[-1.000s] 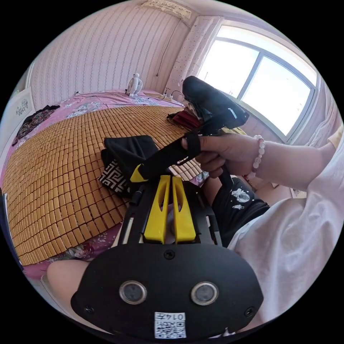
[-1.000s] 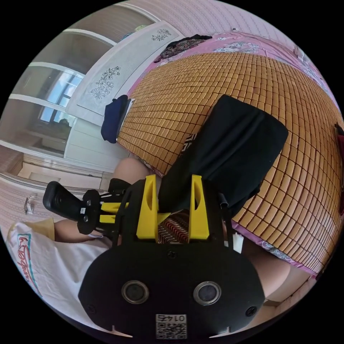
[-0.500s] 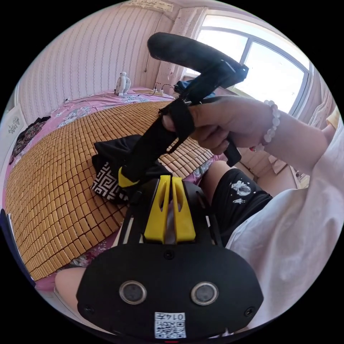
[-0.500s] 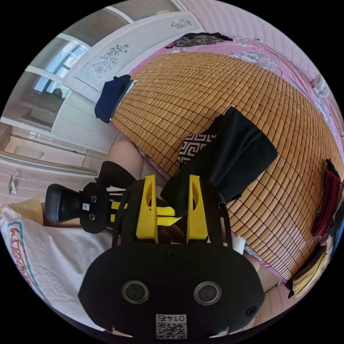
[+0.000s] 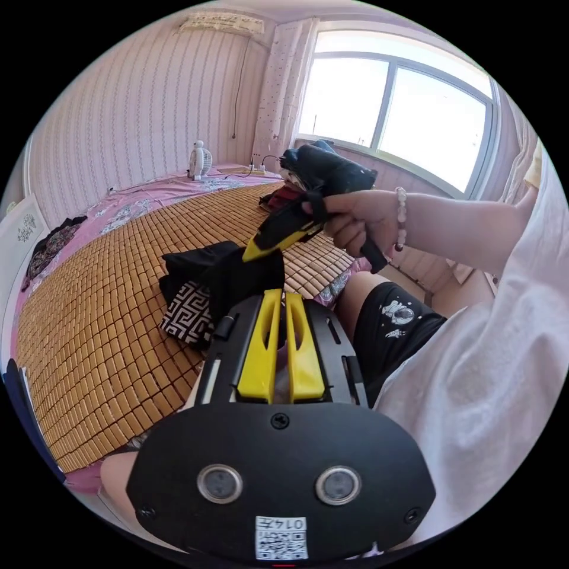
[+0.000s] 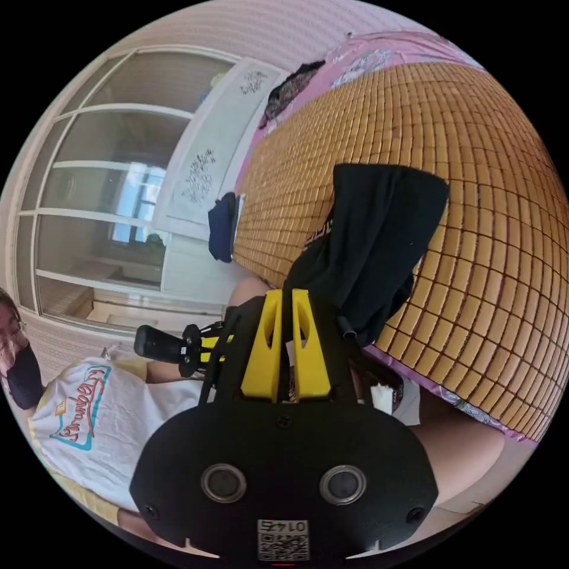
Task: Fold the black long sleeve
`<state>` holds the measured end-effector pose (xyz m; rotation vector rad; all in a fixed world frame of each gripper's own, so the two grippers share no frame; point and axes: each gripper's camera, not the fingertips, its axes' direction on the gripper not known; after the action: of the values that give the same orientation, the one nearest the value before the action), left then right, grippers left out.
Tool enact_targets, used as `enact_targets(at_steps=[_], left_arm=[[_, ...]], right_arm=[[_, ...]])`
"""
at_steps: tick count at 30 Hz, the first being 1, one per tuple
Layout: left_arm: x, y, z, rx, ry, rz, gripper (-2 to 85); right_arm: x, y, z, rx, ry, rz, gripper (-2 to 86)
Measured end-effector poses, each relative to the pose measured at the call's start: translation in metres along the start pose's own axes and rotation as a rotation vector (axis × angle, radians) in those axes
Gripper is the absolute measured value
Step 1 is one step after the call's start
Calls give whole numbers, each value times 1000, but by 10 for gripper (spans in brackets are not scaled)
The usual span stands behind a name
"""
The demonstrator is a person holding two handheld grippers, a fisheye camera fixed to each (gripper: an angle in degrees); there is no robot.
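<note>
The black long sleeve (image 6: 379, 231) lies bunched on the bamboo mat (image 6: 474, 178) near the bed's front edge, with a black-and-white patterned part (image 5: 186, 305) showing underneath. My right gripper (image 6: 285, 293) is shut on an edge of the black cloth, which rises from the heap to the jaw tips. In the left gripper view a hand holds that right gripper (image 5: 253, 253) tilted down, with cloth (image 5: 243, 275) hanging from it. My left gripper (image 5: 283, 293) hovers just short of the heap, jaws shut with nothing between them. It also appears as the left gripper (image 6: 213, 347) beside the person's shirt.
The mat covers a pink-sheeted bed (image 5: 148, 204). A small white fan (image 5: 198, 160) and a pile of clothes (image 5: 287, 195) sit by the window. A dark blue garment (image 6: 222, 225) hangs at the bed edge, a floral one (image 6: 290, 89) farther off. The person's thigh (image 6: 456, 438) is close.
My right gripper's jaws, open around the black cloth before, have closed on it. Seen from the left, the hand with the right gripper has come down from its raised position.
</note>
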<state>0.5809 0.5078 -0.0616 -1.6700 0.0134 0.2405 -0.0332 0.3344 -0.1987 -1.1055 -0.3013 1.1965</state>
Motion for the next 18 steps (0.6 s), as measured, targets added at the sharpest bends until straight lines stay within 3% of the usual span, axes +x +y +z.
enact_targets(at_steps=[3,5,8,12,14,16,18], left_arm=[[-28,14,1,-35,-51,-108,54],[-49,23,10,-67,-65,-202,68],[-85,25,33,-133,-50,-340,104],[-120,4,80,-234,-90,-404,133],[-123,-3,108,-352,-128,-343,122],[-122,-11,113,-361,-155,-256,92],[-141,-24,99,-362,-83,-299,56]], right_arm=[[12,44,-88,331,-18,31,19],[18,72,-126,449,3,56,18],[20,107,-155,463,148,73,18],[27,140,-155,437,134,96,17],[30,150,-153,459,116,110,17],[33,157,-152,463,91,117,17],[29,161,-154,463,85,80,17]])
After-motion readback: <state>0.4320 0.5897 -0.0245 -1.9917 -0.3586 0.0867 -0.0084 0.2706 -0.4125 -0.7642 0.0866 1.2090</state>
